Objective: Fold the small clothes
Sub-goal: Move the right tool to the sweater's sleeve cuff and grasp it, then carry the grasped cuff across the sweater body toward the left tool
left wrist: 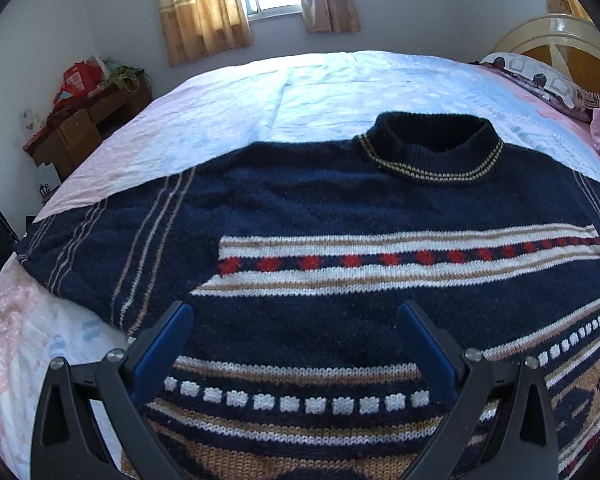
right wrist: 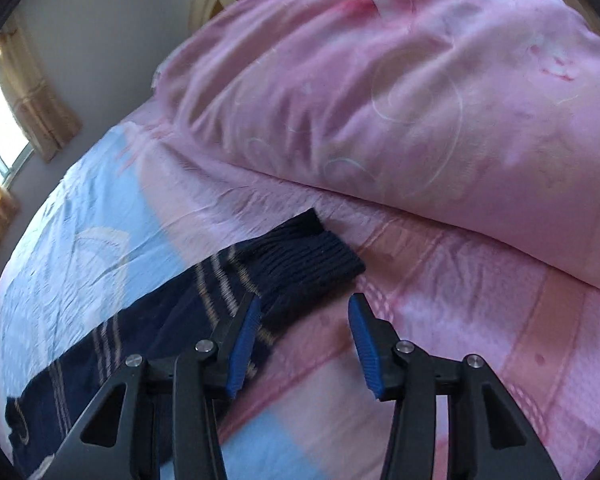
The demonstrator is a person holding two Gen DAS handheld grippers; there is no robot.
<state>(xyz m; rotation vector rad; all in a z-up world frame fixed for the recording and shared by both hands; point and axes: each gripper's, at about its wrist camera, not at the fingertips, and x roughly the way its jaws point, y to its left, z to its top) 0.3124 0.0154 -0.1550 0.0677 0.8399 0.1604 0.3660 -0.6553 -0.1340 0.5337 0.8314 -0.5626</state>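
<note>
A small navy knit sweater (left wrist: 320, 208) with white, tan and red stripes lies flat on the bed, collar (left wrist: 432, 148) at the far side. My left gripper (left wrist: 296, 312) is open and empty, hovering over the sweater's lower body. In the right wrist view the sweater's sleeve (right wrist: 204, 304) stretches out to the ribbed cuff (right wrist: 312, 260). My right gripper (right wrist: 304, 304) is open and empty just short of the cuff, its left finger over the sleeve's edge.
The bed sheet (left wrist: 260, 96) is pink and light blue. A folded pink quilt (right wrist: 400, 92) lies right behind the cuff. A pillow (left wrist: 540, 80) and headboard (left wrist: 560, 36) are at the far right. A wooden desk (left wrist: 84, 120) stands left of the bed.
</note>
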